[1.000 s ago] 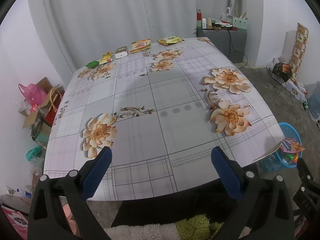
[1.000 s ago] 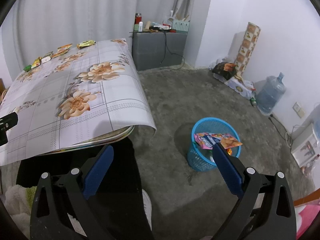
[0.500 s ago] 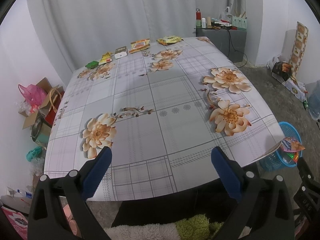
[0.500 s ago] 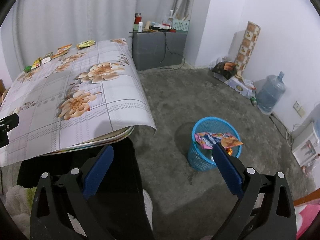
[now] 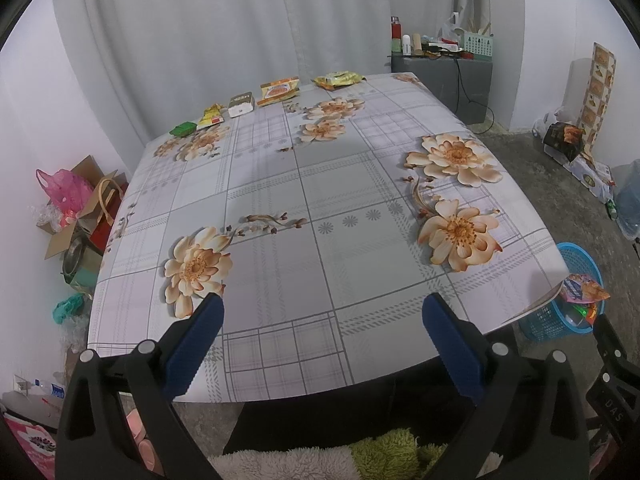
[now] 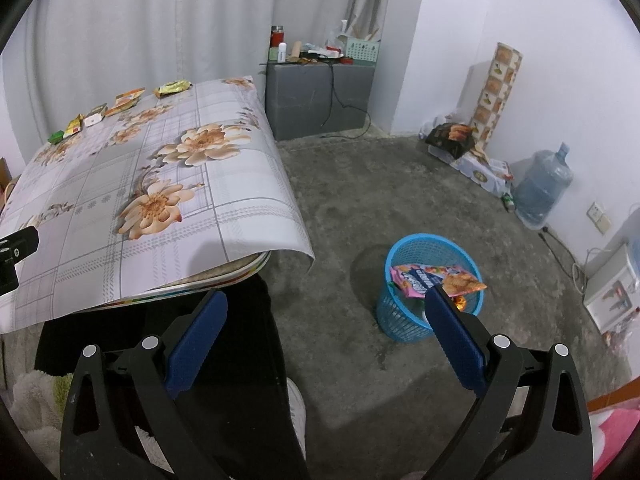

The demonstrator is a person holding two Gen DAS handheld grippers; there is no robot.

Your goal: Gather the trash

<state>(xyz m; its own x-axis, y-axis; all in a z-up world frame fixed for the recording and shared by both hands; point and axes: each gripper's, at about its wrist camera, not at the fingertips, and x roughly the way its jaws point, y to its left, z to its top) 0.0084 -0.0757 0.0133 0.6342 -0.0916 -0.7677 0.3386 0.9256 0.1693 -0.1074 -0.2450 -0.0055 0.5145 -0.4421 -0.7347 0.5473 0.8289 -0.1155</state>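
Trash remained in a row along the far edge of the table (image 5: 320,208), well apart from both tools: a green packet (image 5: 182,128) nearest the far-left corner, then a yellow wrapper (image 5: 211,115), a white box (image 5: 241,104), an orange packet (image 5: 279,89) and a yellow-green bag (image 5: 337,79) toward the far-right corner. Their row ran left to right across the far edge, slanting slightly away toward the right. Each flat packet appeared to lie with its long axis roughly along that same line, though at this range the exact pointing was hard to judge.

Left gripper (image 5: 320,332) hung over the near edge with its blue jaws spread wide and nothing between them, facing straight down the table toward the row. Right gripper (image 6: 324,328) was likewise spread and empty, aimed off the table's right side at the floor, where the blue basket (image 6: 404,320) stood with wrappers (image 6: 436,278) already poking above its rim.

Judged from this, the left tool was the better placed for the next pick, since the row lay straight ahead of it across the full depth of the table, while the right one faced the basket. A long forward reach looked necessary, with the jaws turned to close across a packet's short side.
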